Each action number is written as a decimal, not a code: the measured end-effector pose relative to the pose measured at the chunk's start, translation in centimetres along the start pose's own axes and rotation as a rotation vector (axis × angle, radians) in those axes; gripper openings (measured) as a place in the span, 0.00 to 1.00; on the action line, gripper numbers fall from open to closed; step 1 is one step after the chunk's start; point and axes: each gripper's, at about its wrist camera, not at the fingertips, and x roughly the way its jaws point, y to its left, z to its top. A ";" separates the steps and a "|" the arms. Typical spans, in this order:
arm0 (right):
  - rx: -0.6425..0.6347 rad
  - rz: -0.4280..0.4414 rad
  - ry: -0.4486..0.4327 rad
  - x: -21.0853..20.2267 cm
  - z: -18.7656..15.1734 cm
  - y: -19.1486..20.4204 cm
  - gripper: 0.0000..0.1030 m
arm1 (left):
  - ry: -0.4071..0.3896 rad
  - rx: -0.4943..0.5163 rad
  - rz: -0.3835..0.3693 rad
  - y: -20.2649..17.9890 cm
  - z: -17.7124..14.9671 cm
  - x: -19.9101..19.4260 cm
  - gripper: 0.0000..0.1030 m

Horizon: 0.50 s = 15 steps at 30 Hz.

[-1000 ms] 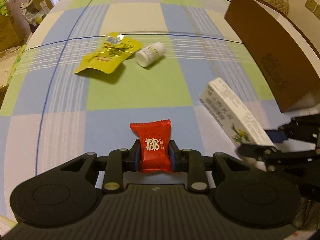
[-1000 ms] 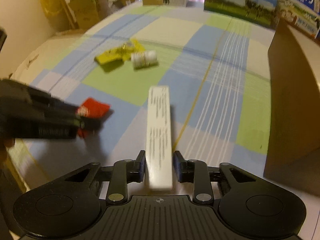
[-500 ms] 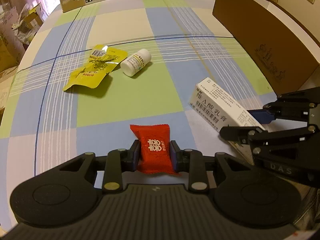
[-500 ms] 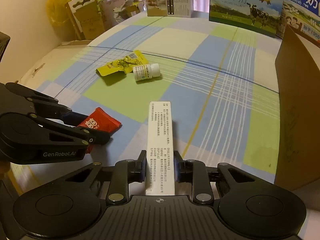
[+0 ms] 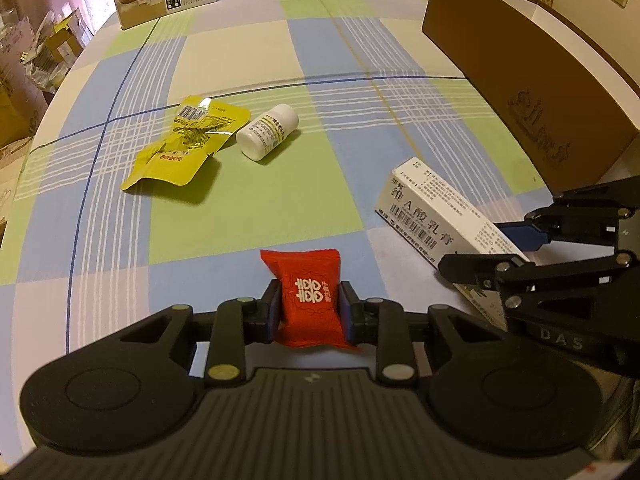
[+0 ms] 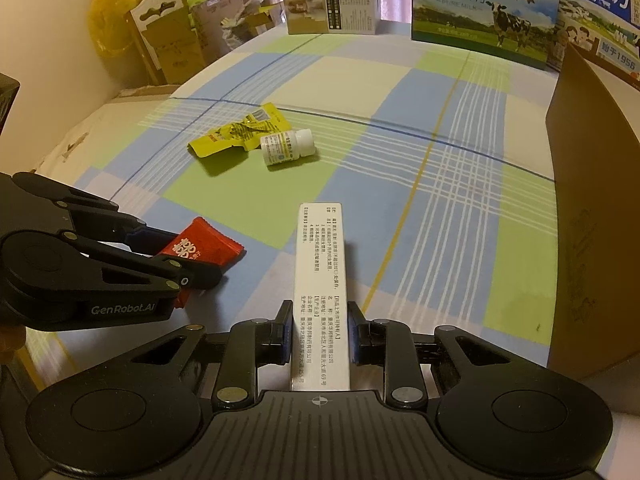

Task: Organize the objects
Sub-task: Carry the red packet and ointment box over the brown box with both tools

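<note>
Bench point(image 5: 240, 60) under a checked cloth of blue, green and cream carried four loose items. Red candy packet point(image 5: 310, 300) sat at lower centre of the left wrist view, pinched on both sides by the jaws of the left gripper point(image 5: 308, 304), which were closed on it. White medicine carton point(image 6: 320, 288), long and narrow with printed text, ran up the centre of the right wrist view from between the jaws of the right gripper point(image 6: 320, 332); these had just been closing, and the pads stood against its sides, gripping it. In the left wrist view the same carton lay at right of frame with the right gripper at its near end. Yellow foil pouch point(image 5: 186, 146), torn open and flattened, lay at left of centre, with a white pill bottle point(image 5: 268, 132) on its side just beside it to the right. Brown cardboard box point(image 5: 532, 80) stood along the right edge of the bench. Printed cartons point(image 6: 484, 8) stood along the far edge, at top of frame.
</note>
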 end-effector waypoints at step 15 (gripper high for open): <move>0.024 -0.016 -0.061 -2.0 0.3 -0.3 0.22 | -0.045 -0.011 0.005 -0.3 0.7 -1.2 0.23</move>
